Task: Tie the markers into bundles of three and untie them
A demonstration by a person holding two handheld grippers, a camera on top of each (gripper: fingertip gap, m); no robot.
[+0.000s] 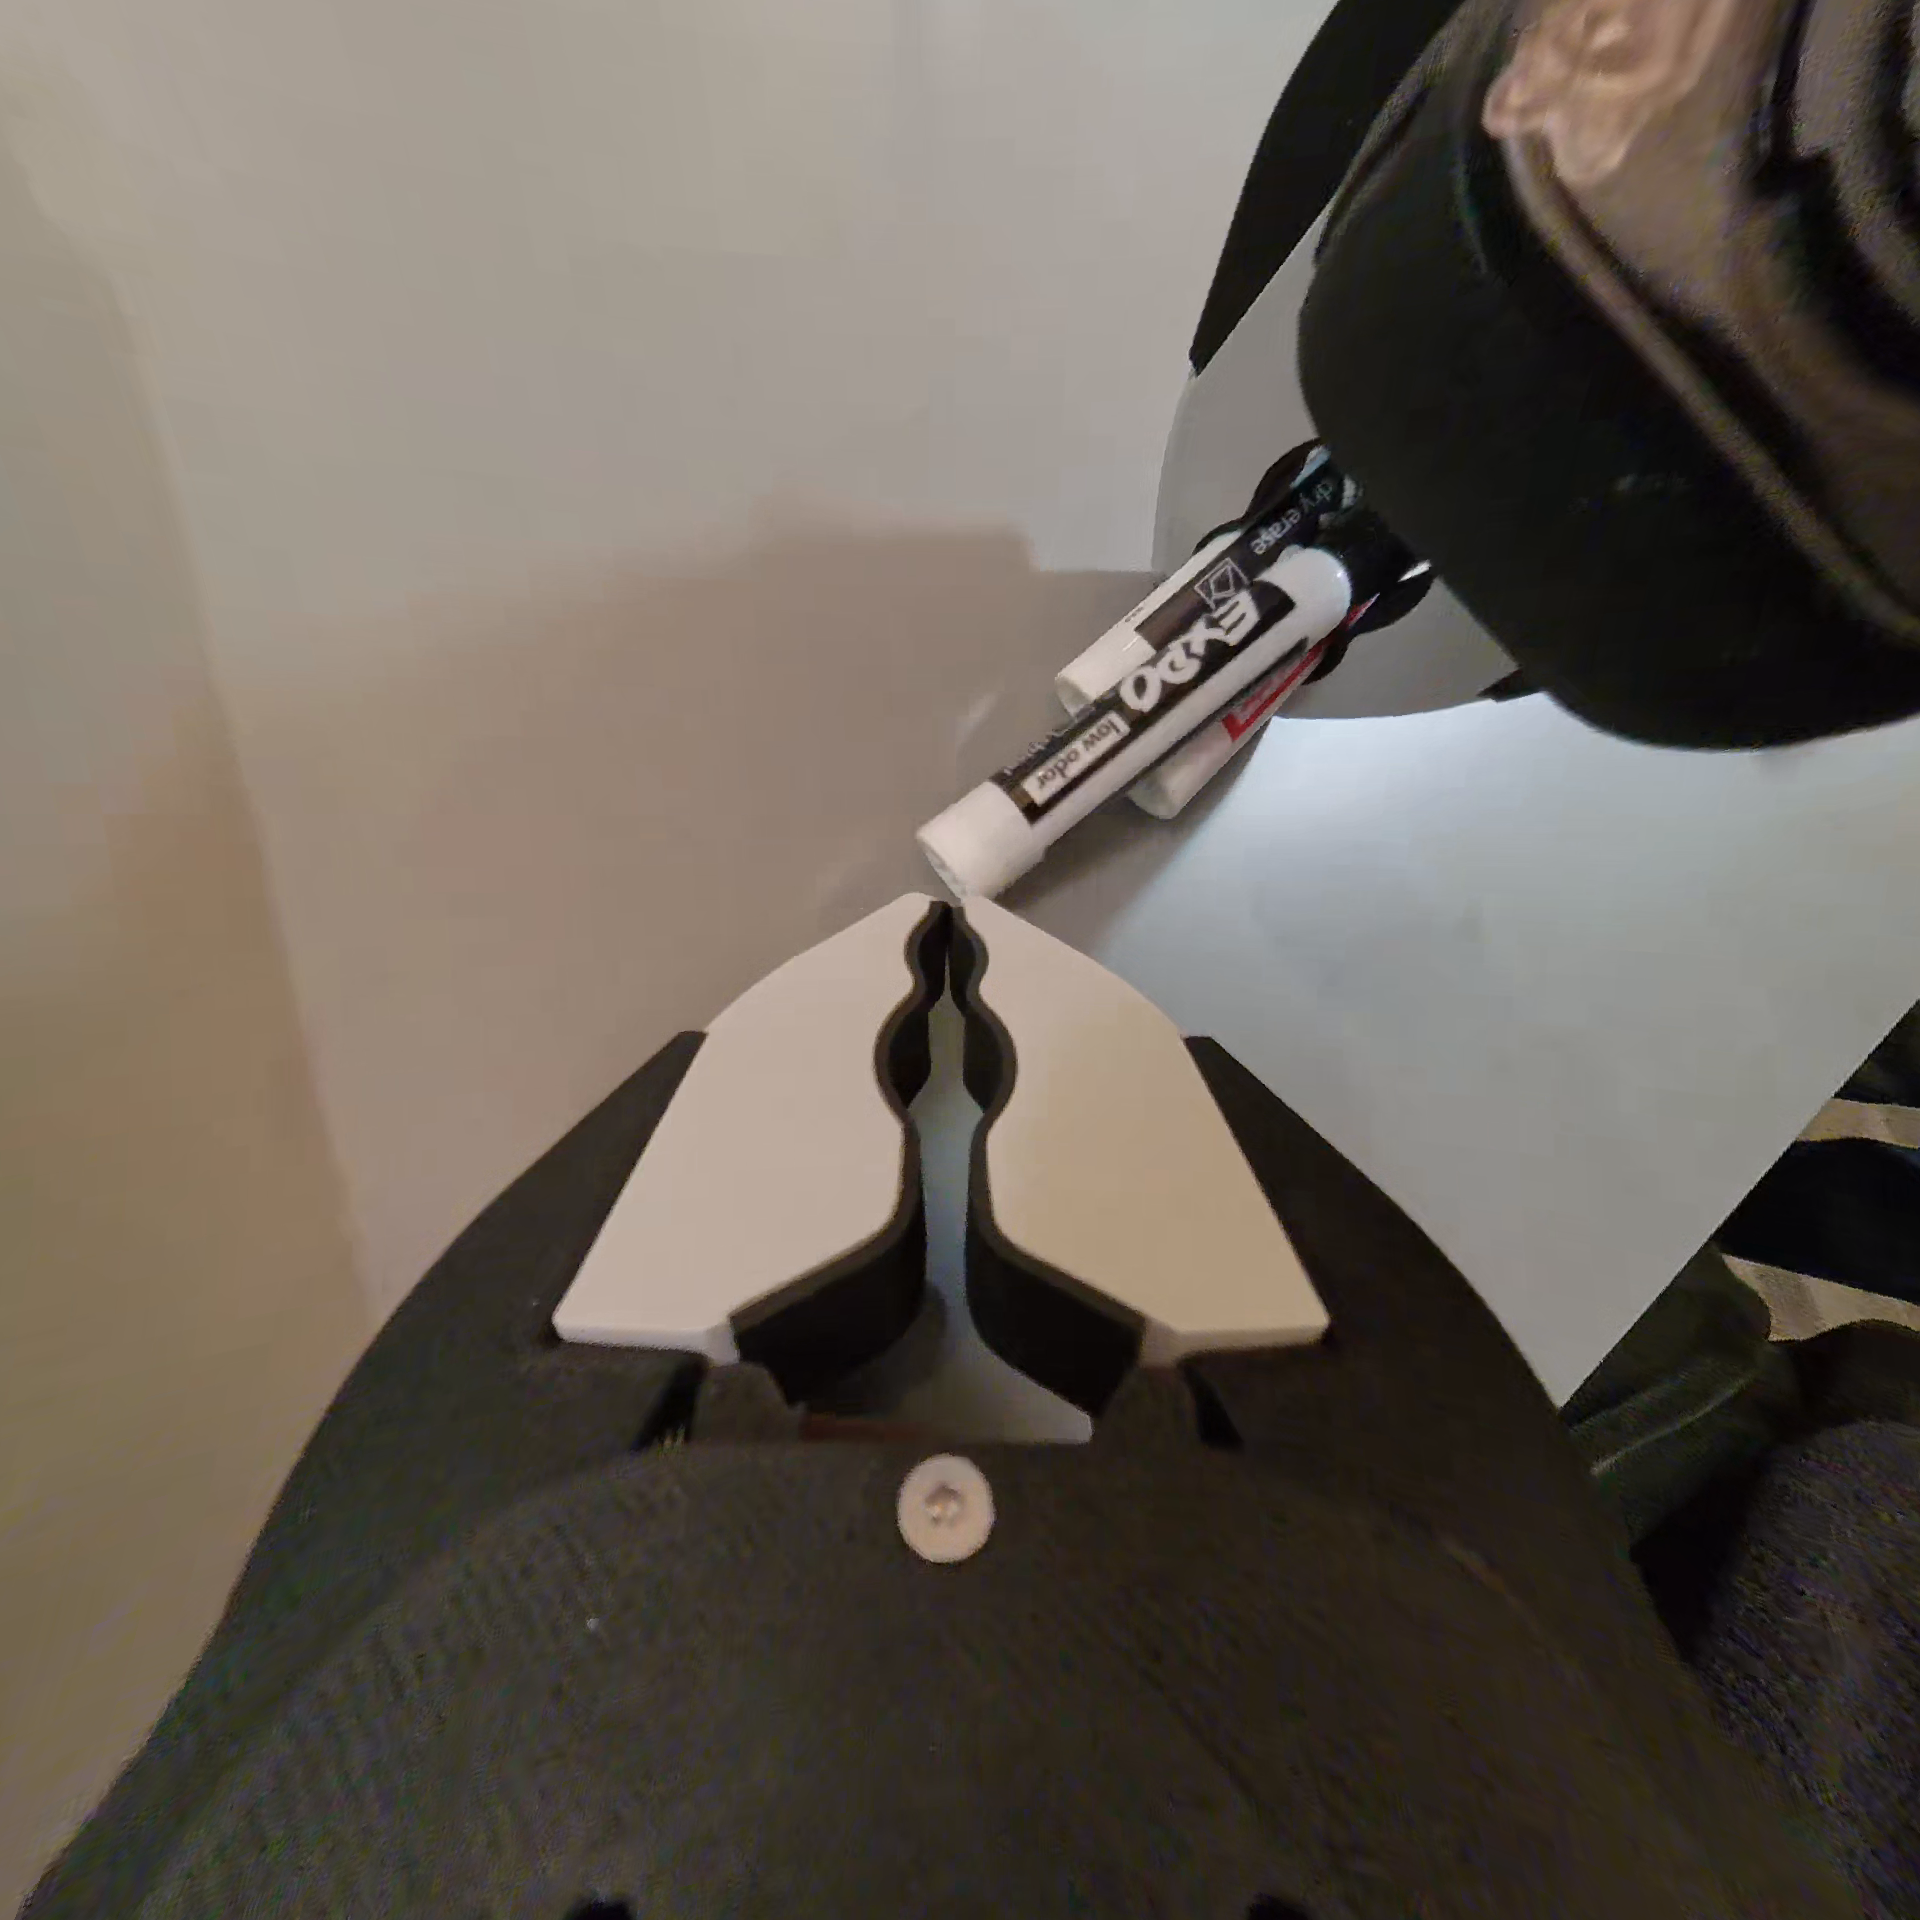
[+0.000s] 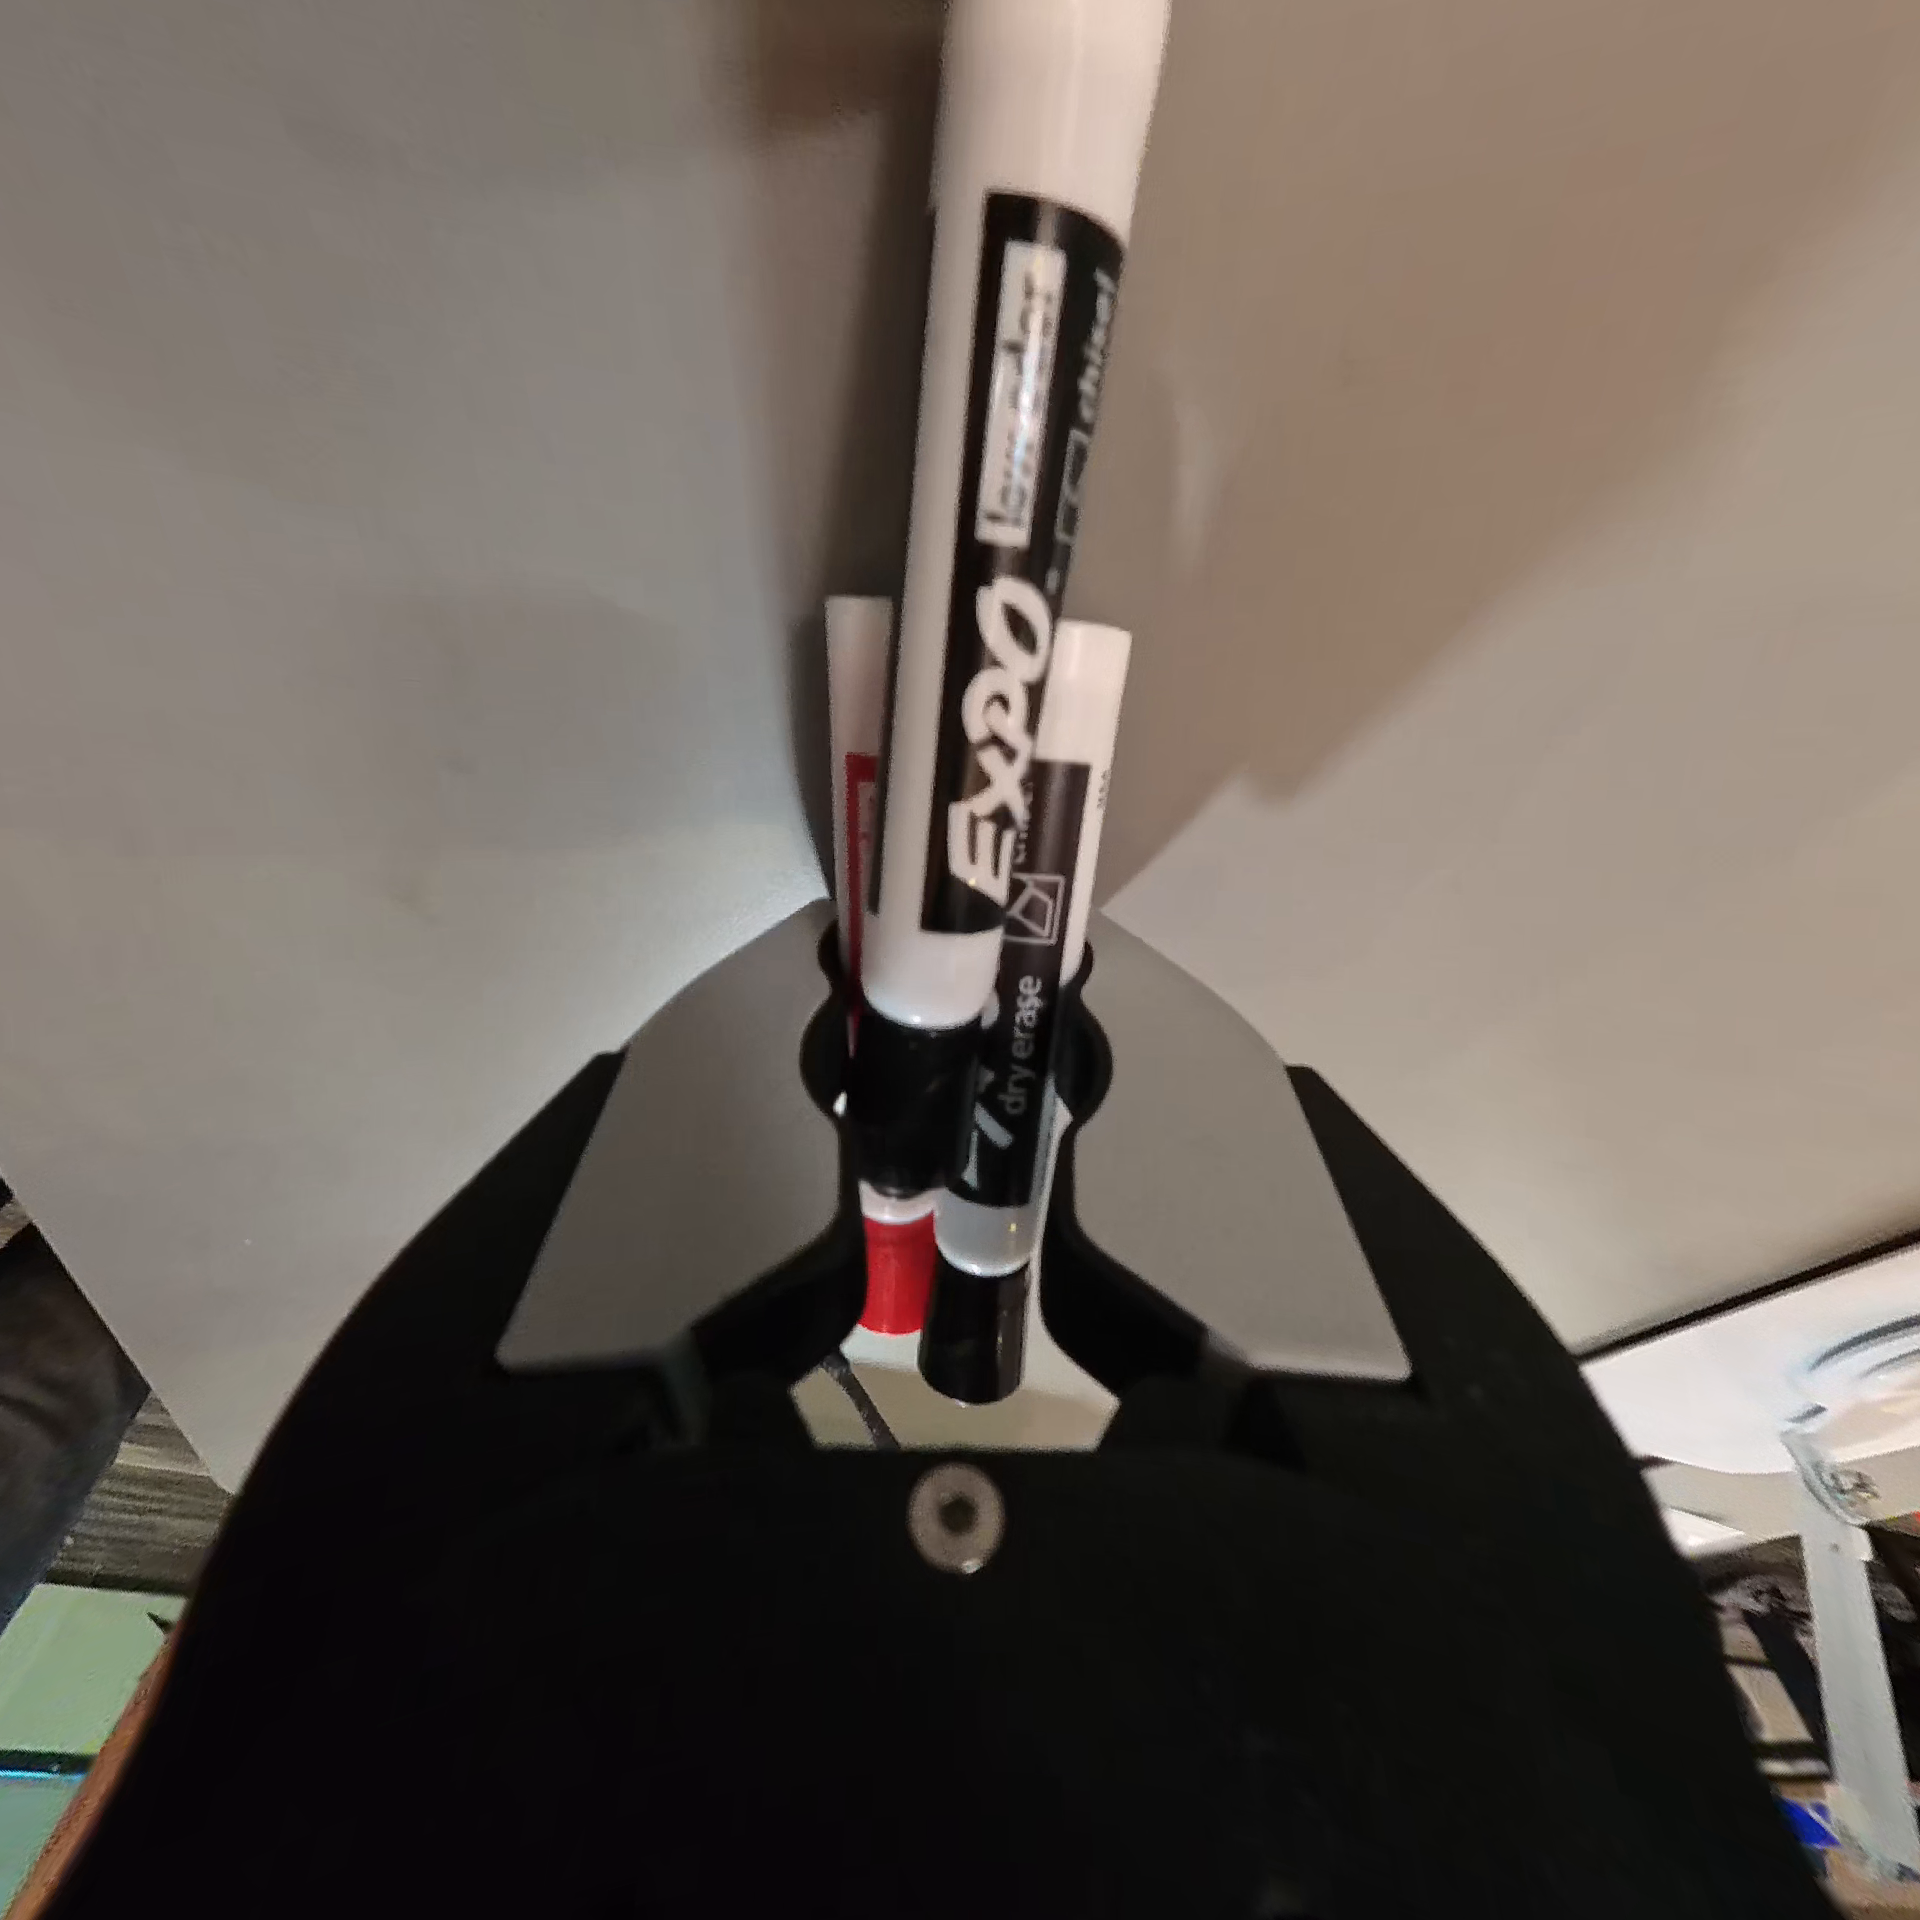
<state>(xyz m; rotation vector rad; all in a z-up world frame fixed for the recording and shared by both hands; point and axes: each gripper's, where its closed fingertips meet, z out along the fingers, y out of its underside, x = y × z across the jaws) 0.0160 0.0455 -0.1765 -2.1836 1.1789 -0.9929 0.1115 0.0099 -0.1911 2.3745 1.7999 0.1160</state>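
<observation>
Three white dry-erase markers (image 2: 1023,416) sit together in my right gripper (image 2: 956,935), which is shut on them near their caps. Two have black caps and one has a red cap (image 2: 894,1273). One black-capped marker sticks out farther than the other two. In the left wrist view the same markers (image 1: 1132,707) slope down to the white table (image 1: 1403,987), held by the right gripper (image 1: 1340,582) at upper right. My left gripper (image 1: 951,914) is shut and empty, its tips just short of the longest marker's butt end (image 1: 961,847). I cannot see any tie around the markers.
A pale wall (image 1: 520,416) stands right behind the table. The table edge (image 1: 1652,1247) runs down the right side of the left wrist view, with dark fabric (image 1: 1766,1558) beyond it. The right wrist view shows clutter (image 2: 1849,1558) past the table at lower right. Some 11 cm of space lies between my two pairs of fingers.
</observation>
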